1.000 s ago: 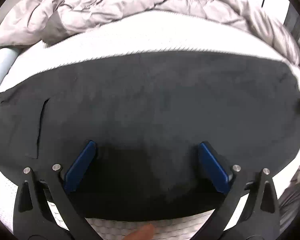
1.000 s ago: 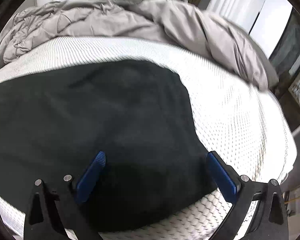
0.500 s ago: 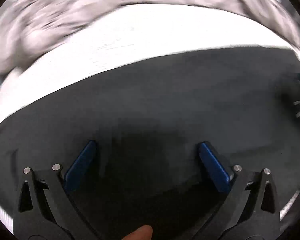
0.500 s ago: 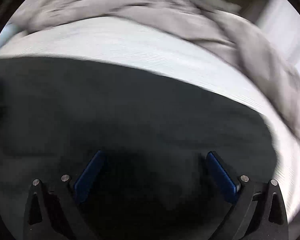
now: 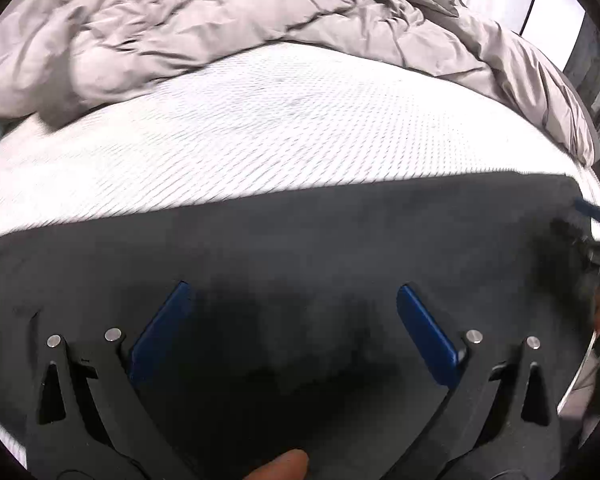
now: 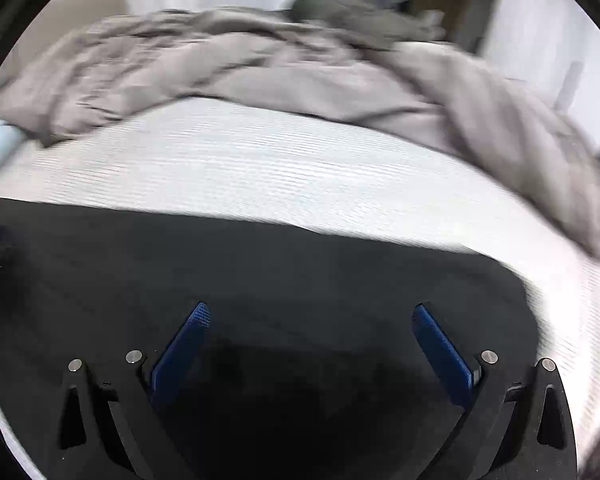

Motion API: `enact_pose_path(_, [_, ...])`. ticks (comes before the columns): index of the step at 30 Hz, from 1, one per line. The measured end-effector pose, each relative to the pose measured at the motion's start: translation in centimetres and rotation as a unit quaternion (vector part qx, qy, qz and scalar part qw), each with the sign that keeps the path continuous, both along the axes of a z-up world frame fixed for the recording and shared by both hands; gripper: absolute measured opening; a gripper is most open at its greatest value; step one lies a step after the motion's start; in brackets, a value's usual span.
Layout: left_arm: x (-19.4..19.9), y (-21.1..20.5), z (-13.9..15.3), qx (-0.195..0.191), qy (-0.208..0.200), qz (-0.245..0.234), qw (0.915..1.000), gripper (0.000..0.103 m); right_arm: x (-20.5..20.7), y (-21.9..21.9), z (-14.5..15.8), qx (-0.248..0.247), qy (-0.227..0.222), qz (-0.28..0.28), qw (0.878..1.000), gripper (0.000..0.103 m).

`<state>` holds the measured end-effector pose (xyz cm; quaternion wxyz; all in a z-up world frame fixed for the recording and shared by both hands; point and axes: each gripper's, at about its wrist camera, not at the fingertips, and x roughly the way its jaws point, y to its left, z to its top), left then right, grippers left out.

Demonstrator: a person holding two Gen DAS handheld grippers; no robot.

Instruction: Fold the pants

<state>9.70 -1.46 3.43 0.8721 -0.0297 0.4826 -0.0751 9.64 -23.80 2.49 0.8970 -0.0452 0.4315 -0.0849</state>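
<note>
Both the left gripper (image 5: pixel 290 300) and the right gripper (image 6: pixel 310 320) hover with fingers spread wide, holding nothing, above dark pants (image 5: pixel 300 240) flat on the bed (image 5: pixel 280 128).

Black pants (image 5: pixel 300 248) lie flat, spread wide; surface smooth.
</note>
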Motion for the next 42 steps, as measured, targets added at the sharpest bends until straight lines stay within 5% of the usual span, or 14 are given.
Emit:
enact_pose_path(2, [2.2,-0.8,-1.2,0.018,0.012,-0.018,0.9996,0.102,2.9,0.4,-1.7,0.101,0.020,0.010,0.995,0.102])
enact_pose_path(3, [4.6,-0.4,-2.1,0.039,0.019,-0.021,0.9988,0.102,4.2,0.7,-2.9,0.102,0.047,-0.003,0.994,0.102])
enact_pose_path(5, [5.4,0.6,-3.5,0.061,0.035,0.003,0.9975,0.103,5.0,1.0,-4.2,0.011,0.070,-0.004,0.997,0.101])
enact_pose_path(7, [6.1,2.0,-3.9,0.031,0.035,0.022,0.9987,0.103,4.6,-0.8,-4.1,-0.075,0.062,-0.028,0.995,0.102])
enact_pose_path(10, [5.1,4.4,-4.0,0.072,0.024,0.055,0.9956,0.103,3.1,-8.2,-2.3,-0.119,0.046,-0.177,0.976,0.102])
enact_pose_path(12, [4.9,6.2,-4.3,0.056,0.024,0.069,0.9958,0.103,1.2,-13.5,-2.0,-0.105,0.044,-0.264,0.958,0.102])
enact_pose_path(14, [4.8,6.7,-4.3,0.053,0.023,0.075,0.9955,0.103,0.2,-16.1,-1.6,-0.046,0.031,-0.285,0.957,0.102])
enact_pose_path(20, [4.0,3.1,-1.7,0.045,0.005,0.039,0.9982,0.102,-0.4,-10.6,3.0,-0.130,-0.026,-0.246,0.960,0.102])
enact_pose_path(24, [4.7,0.2,-2.4,0.111,0.009,-0.008,0.9938,0.102,1.0,-5.2,2.5,-0.011,-0.029,-0.123,0.992,0.102])
enact_pose_path(26, [5.6,1.8,-3.5,0.114,0.026,0.016,0.9930,0.103,2.8,-2.8,0.3,0.010,0.012,-0.057,0.998,0.102])
enact_pose_path(29, [5.6,7.0,-3.7,0.050,0.036,0.072,0.9955,0.102,3.6,0.6,-3.3,-0.059,0.074,-0.020,0.995,0.102])
enact_pose_path(35, [4.6,14.1,-3.2,0.095,0.021,0.162,0.9819,0.102,2.6,0.7,-3.9,-0.081,0.068,-0.012,0.994,0.102])
enact_pose_path(38, [4.1,18.2,-2.5,0.052,0.023,0.216,0.9748,0.102,2.3,1.9,-3.8,-0.076,0.070,-0.017,0.995,0.102])
enact_pose_path(42, [1.7,19.6,0.6,0.019,-0.026,0.201,0.9790,0.102,3.0,2.2,-3.7,-0.085,0.070,-0.018,0.994,0.102])
